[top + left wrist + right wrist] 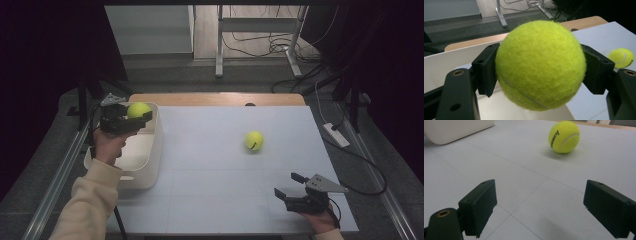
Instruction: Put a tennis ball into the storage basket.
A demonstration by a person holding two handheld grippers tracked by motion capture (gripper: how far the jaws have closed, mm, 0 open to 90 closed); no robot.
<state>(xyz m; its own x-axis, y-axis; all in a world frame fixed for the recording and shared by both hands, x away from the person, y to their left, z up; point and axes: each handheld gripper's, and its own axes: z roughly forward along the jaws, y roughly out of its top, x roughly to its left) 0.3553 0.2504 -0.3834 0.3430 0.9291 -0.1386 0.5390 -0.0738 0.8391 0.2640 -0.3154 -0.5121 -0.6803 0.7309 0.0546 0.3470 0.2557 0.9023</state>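
Note:
My left gripper (pixel 136 114) is shut on a yellow-green tennis ball (pixel 138 109), held above the far end of a white bin (pixel 145 165) at the table's left. In the left gripper view the ball (pixel 540 63) sits pressed between both black pads (pixel 486 68). A second tennis ball (pixel 254 140) lies on the pale table top right of centre, also seen as the far ball (pixel 622 57) and the printed ball (pixel 564 136). My right gripper (pixel 291 184) hovers near the table's front right, open, with nothing between its jaws (pixel 541 212).
The white bin's corner (pixel 456 130) shows at the upper left of the right gripper view. A wooden strip (pixel 215 99) edges the table's far side. Desk legs (pixel 219 45) and cables (pixel 280 47) lie on the floor beyond; a power strip (pixel 336 135) lies to the right.

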